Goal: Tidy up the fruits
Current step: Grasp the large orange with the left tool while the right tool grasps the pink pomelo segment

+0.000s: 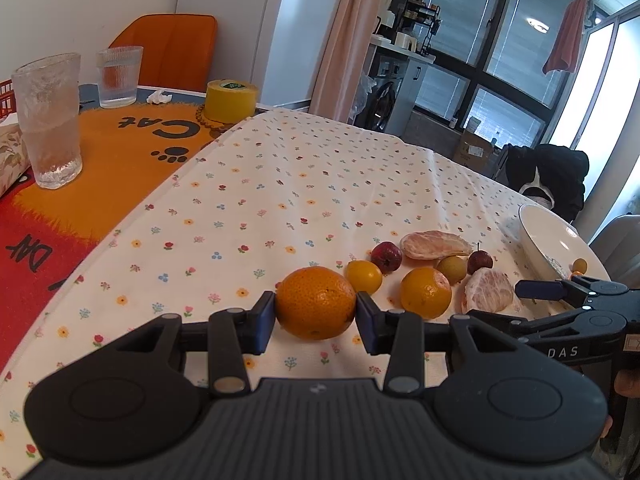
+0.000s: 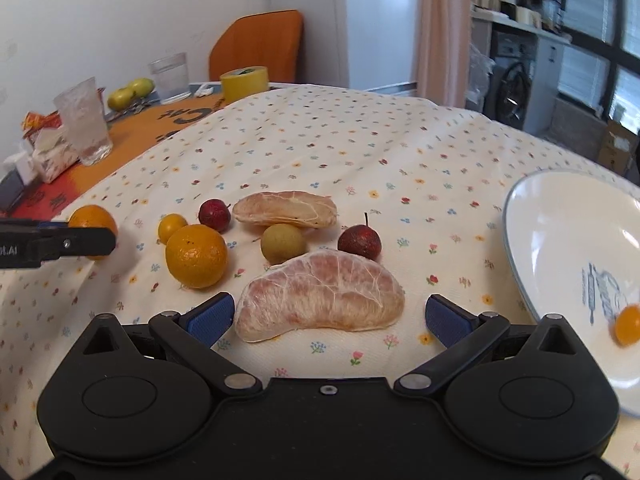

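Left tongs (image 1: 315, 312) are closed on an orange (image 1: 315, 302) at the near left of the fruit cluster, both pads pressed to its sides, while my right tongs (image 2: 327, 318) stand wide open around the near pomelo segment (image 2: 319, 296) without touching it. Further out on the flowered worktop (image 2: 320, 152) I see a second orange (image 2: 196, 255), and on the right a white plate (image 2: 560, 216) with one small orange fruit (image 2: 627, 325).
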`<action>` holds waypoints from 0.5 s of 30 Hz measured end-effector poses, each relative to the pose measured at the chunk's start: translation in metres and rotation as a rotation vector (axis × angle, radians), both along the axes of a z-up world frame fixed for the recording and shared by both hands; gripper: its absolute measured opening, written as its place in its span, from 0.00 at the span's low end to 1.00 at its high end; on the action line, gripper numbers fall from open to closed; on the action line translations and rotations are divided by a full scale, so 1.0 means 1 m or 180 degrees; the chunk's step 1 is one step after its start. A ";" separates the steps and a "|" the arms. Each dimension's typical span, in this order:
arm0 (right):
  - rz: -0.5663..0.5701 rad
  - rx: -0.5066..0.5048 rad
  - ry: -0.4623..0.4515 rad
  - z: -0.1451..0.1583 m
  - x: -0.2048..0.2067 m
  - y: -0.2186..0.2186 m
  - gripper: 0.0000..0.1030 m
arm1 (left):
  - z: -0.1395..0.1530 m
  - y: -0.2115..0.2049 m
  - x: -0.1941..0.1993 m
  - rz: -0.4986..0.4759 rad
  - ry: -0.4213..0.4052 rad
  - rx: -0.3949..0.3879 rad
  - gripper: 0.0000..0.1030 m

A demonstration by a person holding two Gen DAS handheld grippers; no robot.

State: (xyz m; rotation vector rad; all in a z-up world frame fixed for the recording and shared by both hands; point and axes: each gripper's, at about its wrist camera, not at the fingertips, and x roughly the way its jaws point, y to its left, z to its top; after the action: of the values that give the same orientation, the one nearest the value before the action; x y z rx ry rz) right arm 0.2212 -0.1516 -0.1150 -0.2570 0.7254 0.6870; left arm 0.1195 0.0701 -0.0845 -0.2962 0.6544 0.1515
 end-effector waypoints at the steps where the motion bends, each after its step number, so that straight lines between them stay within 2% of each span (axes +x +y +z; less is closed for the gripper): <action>1: 0.0053 -0.0027 -0.0021 0.000 0.000 0.002 1.00 | 0.000 -0.001 0.001 -0.0003 0.0001 0.0001 0.40; 3: 0.0179 -0.0048 -0.0038 -0.001 0.001 0.005 1.00 | 0.000 -0.003 0.001 -0.0007 0.0000 0.0006 0.40; 10: 0.0290 -0.0031 -0.0074 -0.004 0.003 0.007 1.00 | 0.001 -0.004 0.002 -0.0014 -0.0006 0.0010 0.40; 11: 0.0275 -0.0021 -0.0088 -0.004 0.003 0.006 0.97 | 0.001 -0.005 0.002 -0.0019 -0.0007 0.0009 0.40; 12: 0.0262 -0.0027 -0.0113 -0.004 0.002 0.006 0.88 | 0.001 -0.006 0.002 -0.0023 -0.0008 0.0010 0.40; 15: 0.0269 0.0012 -0.0068 0.000 0.002 0.002 0.86 | 0.003 -0.009 0.003 -0.0043 -0.0018 0.0020 0.40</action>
State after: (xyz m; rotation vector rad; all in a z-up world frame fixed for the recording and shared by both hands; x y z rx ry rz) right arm 0.2234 -0.1498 -0.1152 -0.2926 0.6959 0.7649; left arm 0.1223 0.0609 -0.0816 -0.2861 0.6501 0.1397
